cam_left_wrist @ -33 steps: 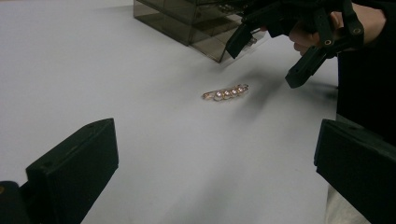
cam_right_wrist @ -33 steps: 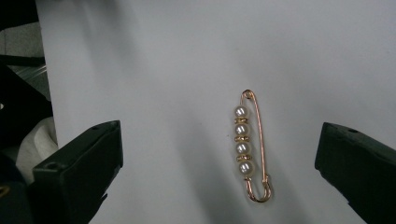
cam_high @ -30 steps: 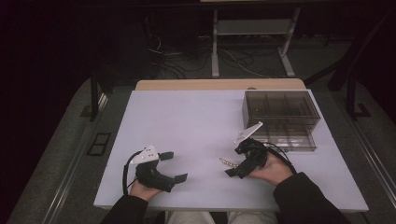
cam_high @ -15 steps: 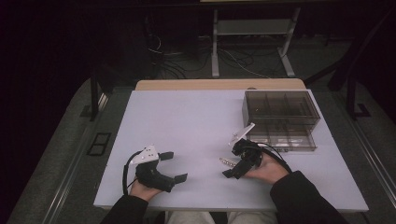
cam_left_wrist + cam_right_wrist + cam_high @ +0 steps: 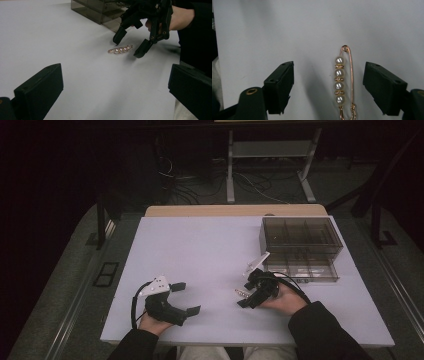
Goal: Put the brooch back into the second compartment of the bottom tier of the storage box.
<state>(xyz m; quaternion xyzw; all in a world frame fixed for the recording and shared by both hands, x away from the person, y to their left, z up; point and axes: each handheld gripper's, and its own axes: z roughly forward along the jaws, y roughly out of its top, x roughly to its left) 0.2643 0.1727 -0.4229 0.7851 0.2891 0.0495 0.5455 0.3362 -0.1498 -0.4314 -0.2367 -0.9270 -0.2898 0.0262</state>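
Nearest the person, the left gripper (image 5: 182,298) rests on the white table (image 5: 200,245) by the front edge, its jaws spread wide and empty, well apart from anything to grasp. A little farther in and to the right, the right gripper (image 5: 248,292) is tipped down over a pearl brooch pin (image 5: 343,82) that lies flat on the table, with its jaws parted and one on either side of the pin, neither touching it as far as the right gripper view shows. That straddle is what the next move seems to turn on: the pin's long axis runs along the direction the jaws point, between them and somewhat closer to the jaw on the right of that view, so closing would pinch it across its narrow width; a slight shift to centre it looks advisable. The right hand is plainly the nearer one. The pin is a thin gold wire safety-pin shape with a small loop at its far end, carrying four white pearls in a row separated by small gold spacers. Beyond it, toward the table's far right, stands a smoky translucent compartment box (image 5: 300,232), its contents too dim to make out.
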